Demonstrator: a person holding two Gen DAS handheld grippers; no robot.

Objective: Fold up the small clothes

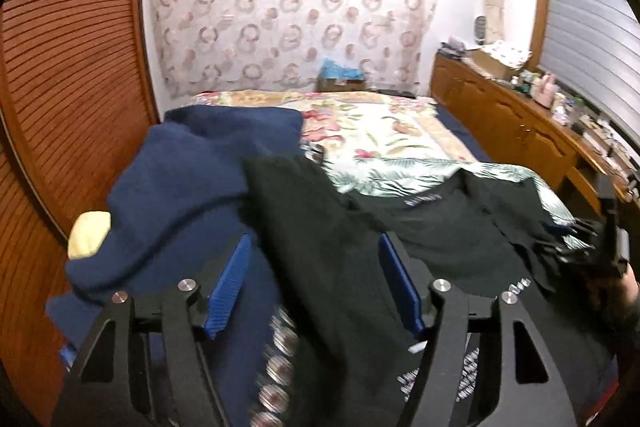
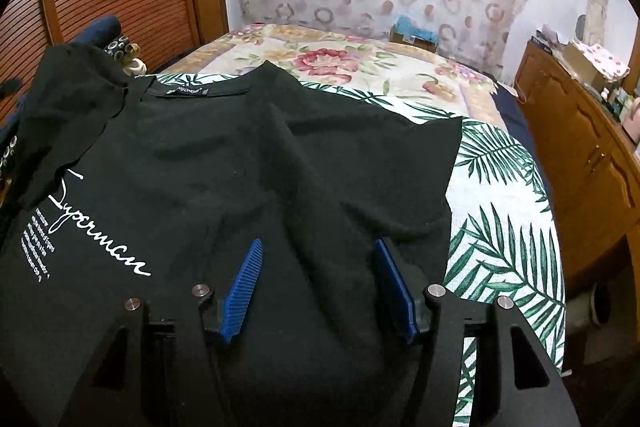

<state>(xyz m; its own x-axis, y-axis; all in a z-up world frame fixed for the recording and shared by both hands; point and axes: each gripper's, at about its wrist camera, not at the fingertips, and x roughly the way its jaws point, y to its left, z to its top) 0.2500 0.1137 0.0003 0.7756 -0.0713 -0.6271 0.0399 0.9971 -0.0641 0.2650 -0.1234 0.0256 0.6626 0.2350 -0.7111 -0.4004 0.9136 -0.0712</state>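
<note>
Where bedspread (image 2: 500,163) shows, black T-shirt's (image 2: 248,155) hem ends.

louvred wooden doors (image 1: 60,67), circle-patterned curtain (image 1: 288,7), wooden dresser (image 1: 516,123), shuttered window (image 1: 592,15).

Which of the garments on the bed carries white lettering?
The black T-shirt, spread flat over the leaf-print bedspread, with white script and small text on its front. The navy garment heaped beside it shows none.

T-shirt (image 2: 248,163): flat on bed (image 2: 500,187), near end
Blanket (image 1: 192,179): left of T-shirt
Cabinet (image 2: 580,155): right of bed
</note>
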